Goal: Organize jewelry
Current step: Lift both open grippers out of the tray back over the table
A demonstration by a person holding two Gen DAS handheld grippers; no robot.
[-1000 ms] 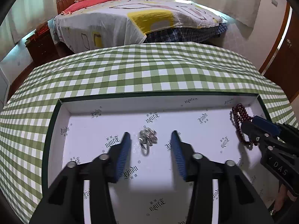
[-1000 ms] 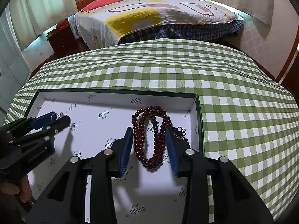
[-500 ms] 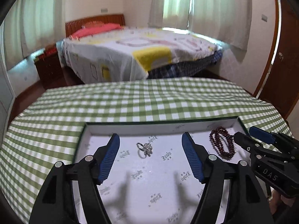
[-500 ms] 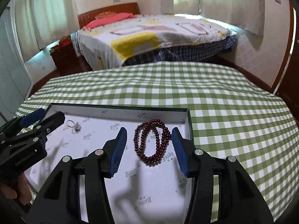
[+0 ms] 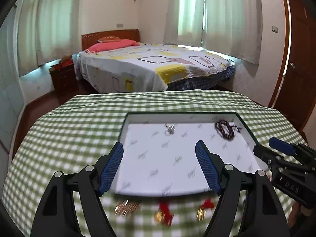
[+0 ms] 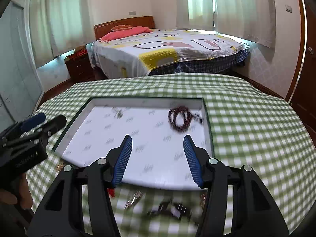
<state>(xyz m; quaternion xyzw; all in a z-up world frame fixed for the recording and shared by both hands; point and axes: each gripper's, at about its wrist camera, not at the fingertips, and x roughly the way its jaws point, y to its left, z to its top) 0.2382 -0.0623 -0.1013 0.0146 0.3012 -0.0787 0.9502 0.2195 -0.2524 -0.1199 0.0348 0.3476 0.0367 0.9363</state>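
A shallow white-lined box (image 5: 126,121) with a dark green rim lies on the green checked tablecloth; it also shows in the right wrist view (image 6: 79,116). In it lie a dark red bead bracelet (image 5: 225,131) (image 6: 179,119) at the far right and a silver piece (image 5: 170,129) (image 6: 118,113) near the far wall. My left gripper (image 5: 159,165) is open and empty above the box's near edge. My right gripper (image 6: 157,158) is open and empty, also over the near edge. Blurred loose jewelry lies on the cloth in front of the box: a gold piece (image 5: 127,207), red-and-gold pieces (image 5: 164,213), a silver item (image 6: 135,196) and a dark item (image 6: 169,209).
The table's far edge (image 5: 158,93) drops off toward a bed (image 5: 154,63). A wooden nightstand (image 5: 64,77) stands at the left and a door (image 5: 296,59) at the right. In the left wrist view the right gripper's body (image 5: 286,167) is at the right edge.
Both grippers have pulled back and up from the box, both open wider. The loose jewelry in front of the box has come into view. The bracelet and silver piece stay in the box.
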